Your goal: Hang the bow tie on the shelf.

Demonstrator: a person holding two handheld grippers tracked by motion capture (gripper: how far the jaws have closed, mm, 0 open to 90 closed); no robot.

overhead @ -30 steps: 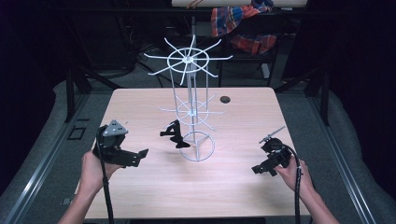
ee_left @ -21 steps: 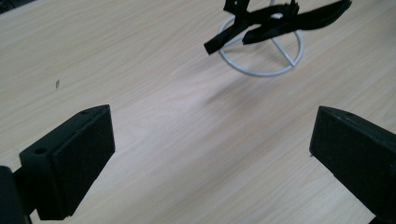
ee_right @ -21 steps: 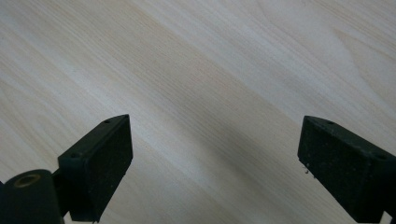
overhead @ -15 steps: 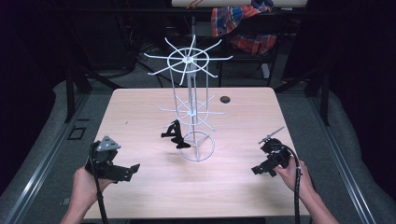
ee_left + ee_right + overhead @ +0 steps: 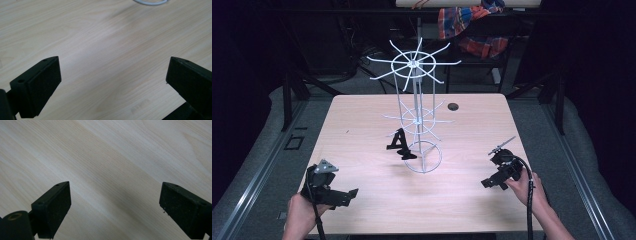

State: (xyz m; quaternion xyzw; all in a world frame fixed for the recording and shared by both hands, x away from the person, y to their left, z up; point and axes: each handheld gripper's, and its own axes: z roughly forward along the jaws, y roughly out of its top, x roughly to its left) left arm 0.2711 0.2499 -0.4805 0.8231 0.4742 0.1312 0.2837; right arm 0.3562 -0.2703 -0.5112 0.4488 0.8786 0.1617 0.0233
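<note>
We see a pale wooden table (image 5: 362,125) in a dark room, a white wire rack (image 5: 417,115) standing at its middle with a black piece (image 5: 399,145) hanging beside its base. Our left gripper (image 5: 346,196) and right gripper (image 5: 488,183) sit near the front corners, jaws spread apart, bare wood between them

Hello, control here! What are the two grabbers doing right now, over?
Left gripper open, low over bare table. Right gripper open, holding nothing. White wire rack standing mid-table, black clip beside its base. Nothing between grippers and rack.
</note>
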